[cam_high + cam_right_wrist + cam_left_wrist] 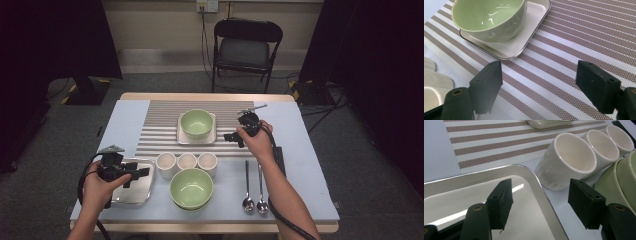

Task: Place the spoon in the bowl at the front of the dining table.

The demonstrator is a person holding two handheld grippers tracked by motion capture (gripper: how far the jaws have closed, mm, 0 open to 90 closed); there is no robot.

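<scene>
My left gripper [137, 172] [540, 192] is open at the near left, low over a shiny metal tray [135, 192] [461, 195]. Its jaws straddle the tray's right rim, one pad over the tray and one outside it, without pressing on it. Three white cups [187, 161] stand in a row just beyond, the nearest cup [566, 157] right ahead of the jaws. My right gripper [232, 137] [540, 75] is open above the striped mat [160, 125] [574, 37], with nothing between its pads. Ahead of it a green bowl [196, 122] [489, 17] rests on a square white plate [182, 138] [529, 30].
A second green bowl [191, 187] [621, 177] sits near the front edge, right of the tray. Two spoons [254, 200] lie side by side at the front right. A light blue cloth covers the table. A black folding chair [247, 45] stands behind the table.
</scene>
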